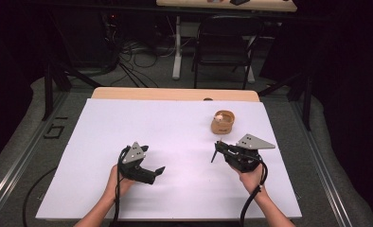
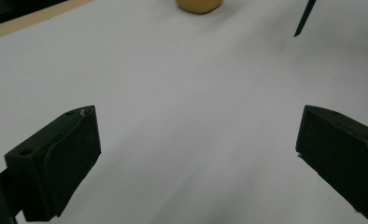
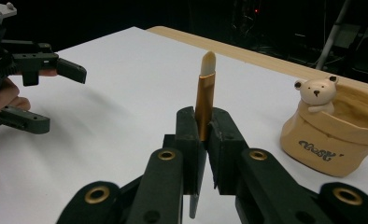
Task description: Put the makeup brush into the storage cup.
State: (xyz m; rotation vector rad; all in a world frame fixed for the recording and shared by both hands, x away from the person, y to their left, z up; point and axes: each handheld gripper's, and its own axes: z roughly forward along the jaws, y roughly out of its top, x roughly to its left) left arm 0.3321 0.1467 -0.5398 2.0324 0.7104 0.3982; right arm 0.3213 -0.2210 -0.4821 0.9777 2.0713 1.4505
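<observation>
My right gripper point(image 1: 221, 148) point(image 3: 205, 123) is shut on a small brush point(image 3: 204, 100) with a gold ferrule and a pale tip. The tip points up in the right gripper view, and the dark handle point(image 1: 214, 155) point(image 2: 304, 17) hangs below the jaws. Just beyond it stands a tan pot point(image 1: 222, 122) point(image 3: 331, 140) point(image 2: 198, 4) with a little bear figure point(image 3: 315, 93) on its rim. My left gripper point(image 1: 152, 159) point(image 2: 198, 116) point(image 3: 63, 100) hovers low over the white sheet point(image 1: 175, 137) at the near left, open, with nothing between its jaws.
The white sheet covers most of a wooden table point(image 1: 175, 93). Past the table's far edge are a black chair point(image 1: 225, 42), a desk leg and cables on the floor.
</observation>
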